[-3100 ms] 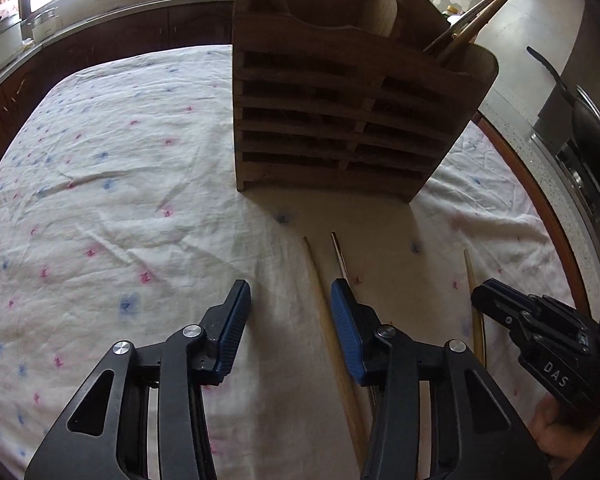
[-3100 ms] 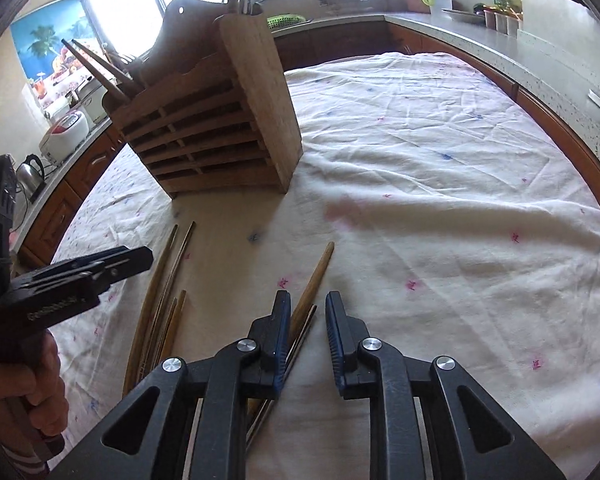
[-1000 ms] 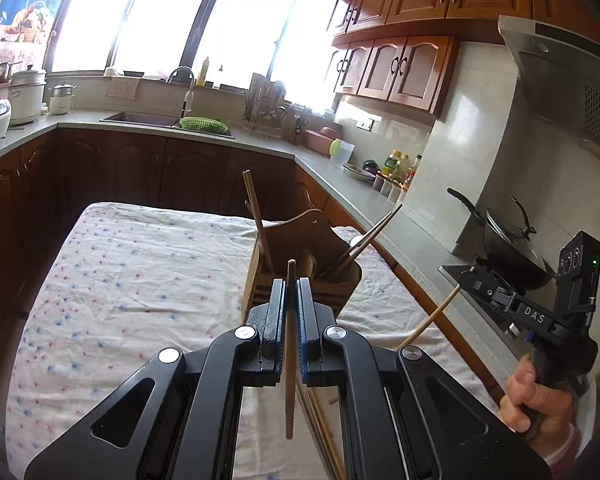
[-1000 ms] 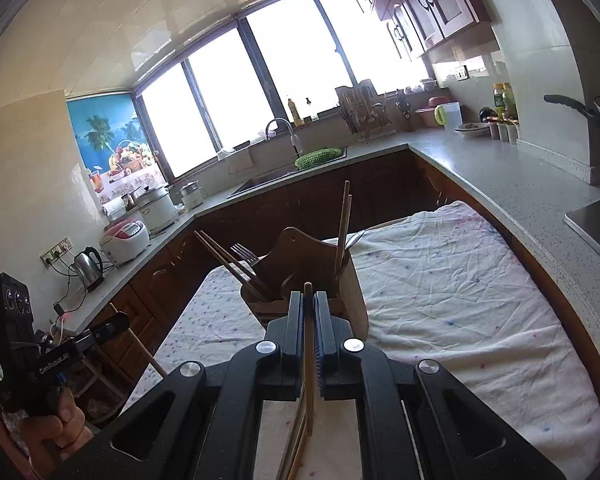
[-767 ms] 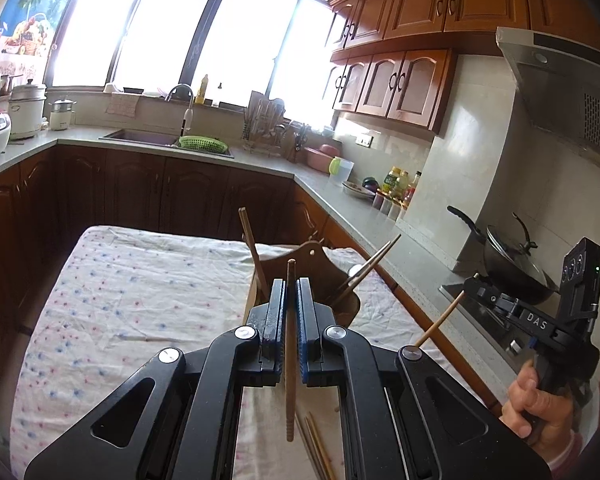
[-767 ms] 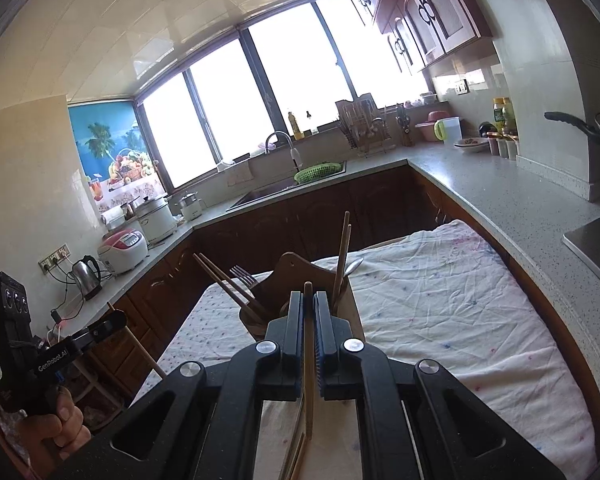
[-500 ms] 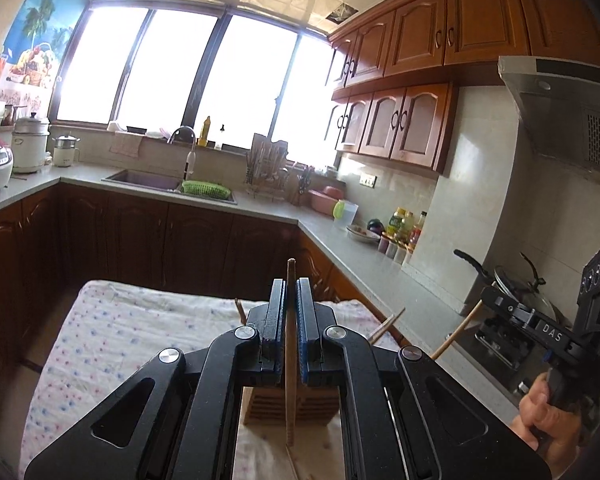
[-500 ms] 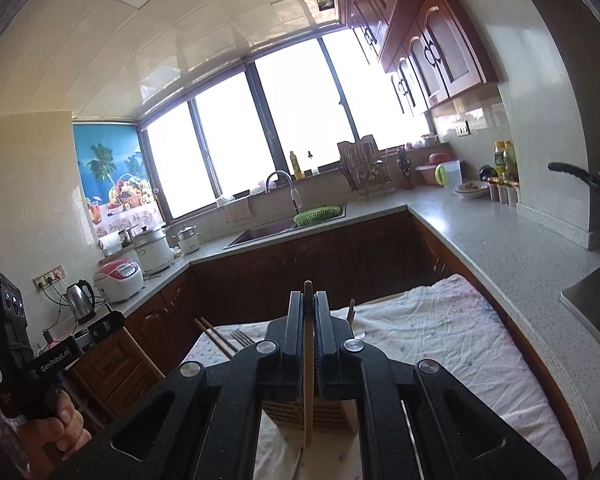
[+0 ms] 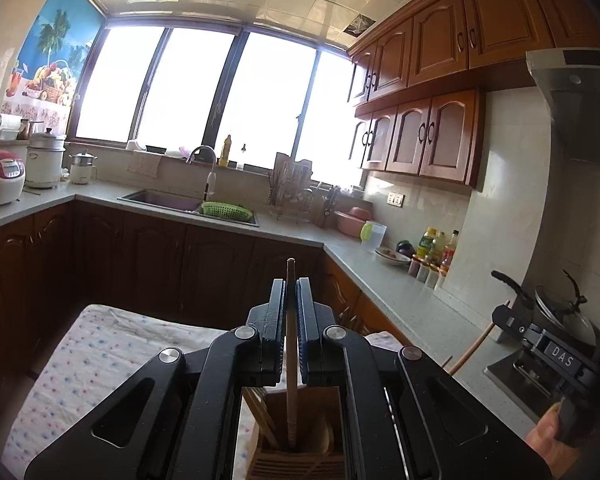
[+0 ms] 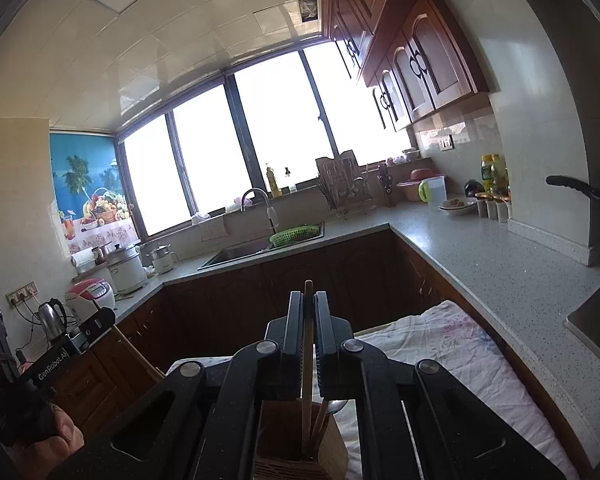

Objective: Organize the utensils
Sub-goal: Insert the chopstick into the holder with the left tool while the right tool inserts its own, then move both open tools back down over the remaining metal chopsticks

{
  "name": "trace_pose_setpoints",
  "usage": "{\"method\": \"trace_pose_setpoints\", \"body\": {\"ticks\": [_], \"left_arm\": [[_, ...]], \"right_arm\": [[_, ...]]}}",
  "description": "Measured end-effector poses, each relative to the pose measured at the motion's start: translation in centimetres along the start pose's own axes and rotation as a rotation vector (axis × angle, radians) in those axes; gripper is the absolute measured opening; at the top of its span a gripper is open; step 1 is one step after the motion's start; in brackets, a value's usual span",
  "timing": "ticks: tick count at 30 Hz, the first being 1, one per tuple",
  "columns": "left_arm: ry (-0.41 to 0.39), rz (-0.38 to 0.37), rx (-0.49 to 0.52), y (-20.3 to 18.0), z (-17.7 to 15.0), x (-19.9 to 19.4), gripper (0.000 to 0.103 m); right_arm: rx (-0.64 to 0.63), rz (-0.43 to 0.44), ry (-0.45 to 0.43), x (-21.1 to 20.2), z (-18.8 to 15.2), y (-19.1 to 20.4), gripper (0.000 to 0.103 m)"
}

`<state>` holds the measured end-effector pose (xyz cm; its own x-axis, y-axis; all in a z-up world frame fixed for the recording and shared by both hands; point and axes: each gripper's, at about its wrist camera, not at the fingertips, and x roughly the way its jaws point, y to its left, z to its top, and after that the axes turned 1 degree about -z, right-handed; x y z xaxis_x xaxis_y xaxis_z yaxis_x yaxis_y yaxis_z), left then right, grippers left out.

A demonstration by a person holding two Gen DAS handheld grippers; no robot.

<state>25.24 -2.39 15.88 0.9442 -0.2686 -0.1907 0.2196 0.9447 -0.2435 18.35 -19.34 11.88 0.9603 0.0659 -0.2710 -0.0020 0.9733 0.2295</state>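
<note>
My left gripper (image 9: 291, 292) is shut on a wooden chopstick (image 9: 290, 360) held upright; its lower end reaches into the top of the wooden utensil holder (image 9: 300, 460) right below. My right gripper (image 10: 308, 304) is shut on another wooden chopstick (image 10: 307, 372), also upright, with its lower end inside the same holder (image 10: 300, 440), beside other wooden utensils. Each gripper shows in the other's view, the right one (image 9: 540, 340) and the left one (image 10: 76, 340), both with a chopstick slanting down.
The holder stands on a table with a white dotted cloth (image 9: 80, 360). Dark cabinets and a grey counter (image 10: 500, 272) ring the table. A sink with a green basket (image 9: 224, 210) is at the back, a wok (image 9: 560, 312) at the right.
Both grippers closed on chopsticks from the cloth, lifted them and turned them upright. In the last second both moved over the holder, and the chopstick ends went down into it.
</note>
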Motion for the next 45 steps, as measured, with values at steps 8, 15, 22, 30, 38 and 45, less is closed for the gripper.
{"method": "trace_pose_setpoints", "body": {"ticks": [8,15,22,30,38,45], "left_arm": [[0.087,0.024,-0.012,1.5,-4.6,1.5,0.004],[0.148,0.018,-0.002,1.8,-6.3,2.4,0.005],[0.162,0.014,0.000,1.8,-6.0,2.5,0.005],[0.191,-0.008,-0.026,2.0,-5.7,2.6,0.006],[0.143,-0.027,-0.059,1.8,-5.2,-1.7,0.072],[0.140,0.005,-0.082,2.7,-7.0,-6.3,0.090]], "right_arm": [[0.016,-0.017,0.083,1.8,-3.2,-1.0,0.005],[-0.002,-0.018,0.144,3.1,-4.6,-0.8,0.005],[0.001,-0.020,0.152,3.0,-4.4,-0.7,0.005],[0.029,-0.004,0.157,2.8,-4.3,-1.1,0.011],[0.087,0.036,0.045,-1.1,-3.1,-2.0,0.086],[0.110,0.045,0.035,-4.9,-4.8,-2.9,0.097]]}}
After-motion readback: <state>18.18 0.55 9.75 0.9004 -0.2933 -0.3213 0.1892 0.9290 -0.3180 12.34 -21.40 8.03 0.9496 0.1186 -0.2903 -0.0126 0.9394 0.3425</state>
